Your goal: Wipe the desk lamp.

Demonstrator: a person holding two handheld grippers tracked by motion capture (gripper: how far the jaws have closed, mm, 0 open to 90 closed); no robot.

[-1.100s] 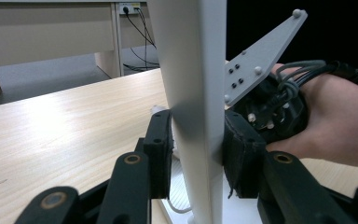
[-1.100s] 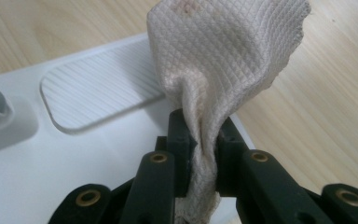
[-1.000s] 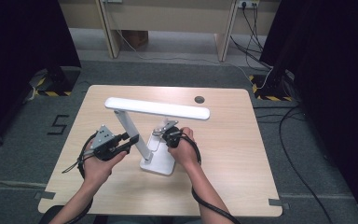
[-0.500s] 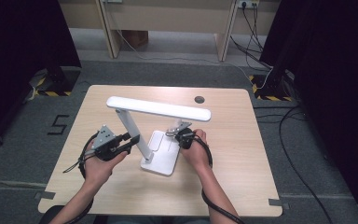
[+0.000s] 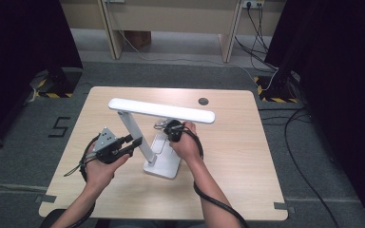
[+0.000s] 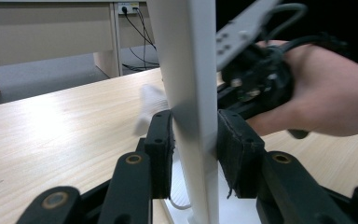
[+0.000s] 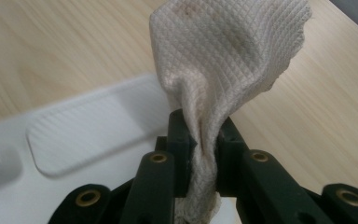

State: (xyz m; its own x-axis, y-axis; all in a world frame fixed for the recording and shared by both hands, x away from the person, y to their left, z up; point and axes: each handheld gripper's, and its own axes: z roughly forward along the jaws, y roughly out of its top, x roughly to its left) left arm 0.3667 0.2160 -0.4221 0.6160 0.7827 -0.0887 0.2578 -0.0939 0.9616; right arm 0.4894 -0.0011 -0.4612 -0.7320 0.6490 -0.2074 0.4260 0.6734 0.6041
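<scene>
**Inspector:** Two grippers at work on one white desk lamp [image 5: 159, 142]. The left gripper [image 5: 129, 145] has its jaws pinching the lamp's slanted arm [image 6: 191, 93] from both sides, pads pressed flat to it. It holds the same place as a second ago.

**Assistant:** And the right?

**Inspector:** The right gripper [image 5: 164, 126] has its jaws pressed together on a bunched white cloth [image 7: 228, 56], which stands up out of them in a loose fold. A second ago this hand sat lower, close over the lamp's base [image 5: 164, 164]. Now it is farther back along the worktop [image 5: 247, 161], just under the long lamp head [image 5: 161, 110], and a little higher.

**Assistant:** What do you read from that?

**Inspector:** My judgement: a wiping job, the lamp steadied by one hand while the other carries the cloth. The cloth has left the base and looks to be heading for the arm or the underside of the head. In the right gripper view the base lies below and to the left, with a ribbed pad on it; the cloth does not touch it.

**Assistant:** Anything unclear?

**Inspector:** Several points. From the high view the cloth is hard to pick out behind the hand. The lamp head covers part of the right gripper. Faint brownish marks show on the cloth; whether they are dirt or shadow I cannot tell. The foot of the lamp's arm is cut off at the bottom of the left gripper view.
</scene>
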